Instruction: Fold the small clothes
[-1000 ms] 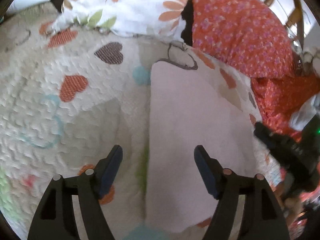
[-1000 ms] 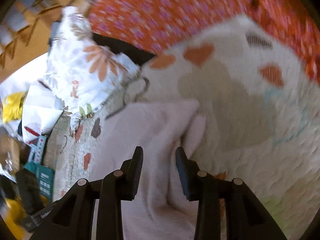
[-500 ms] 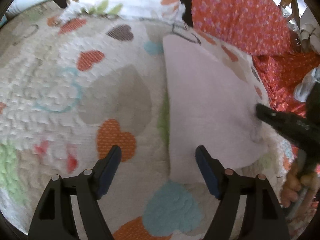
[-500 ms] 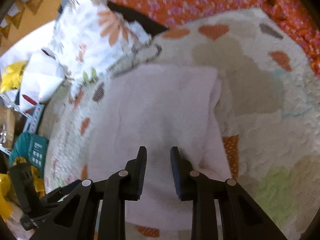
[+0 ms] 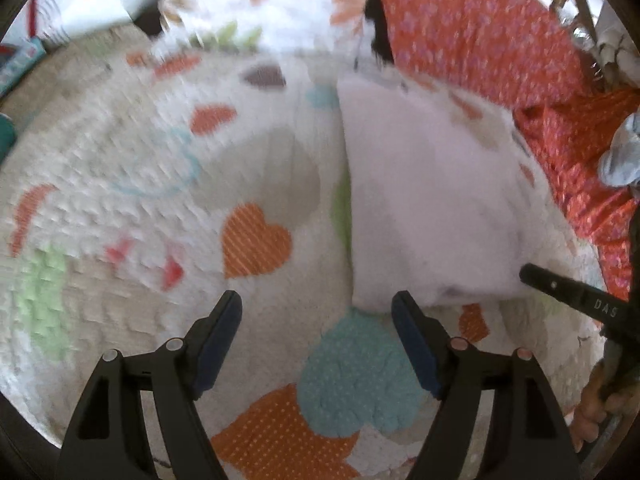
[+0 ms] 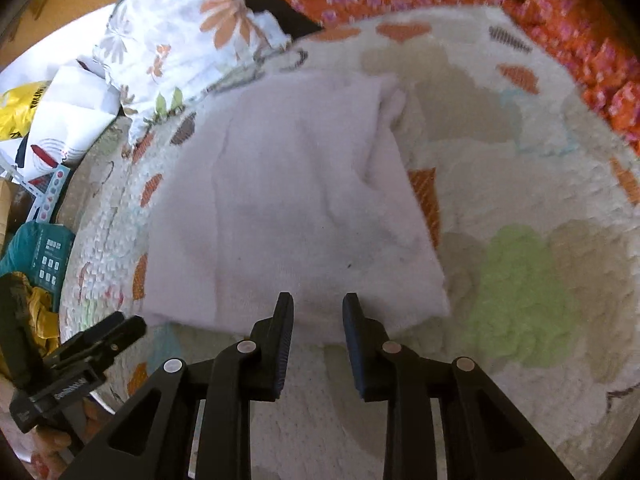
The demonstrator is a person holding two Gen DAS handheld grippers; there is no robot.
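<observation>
Pale pink cloth (image 6: 296, 200), folded flat, is laid on the heart-print quilt (image 5: 132, 184), long axis running away from both tools. From the right tool (image 6: 318, 308) its near hem is seen just ahead, centred betw. the fingers, not touched; jaws held a little apart, nothing gripped. The left tool (image 5: 318, 312) is set off to the cloth's left side, jaws wide apart and empty, only its right finger near the near-left corner. Right tool is judged nearer & better lined up; next fold prob. starts at the near hem, carried fwd along the long axis.

A heart-patterned quilt (image 5: 168, 184) covers the bed, bordered by an orange floral sheet (image 5: 472, 28) and a flowered pillow (image 6: 180, 40).
</observation>
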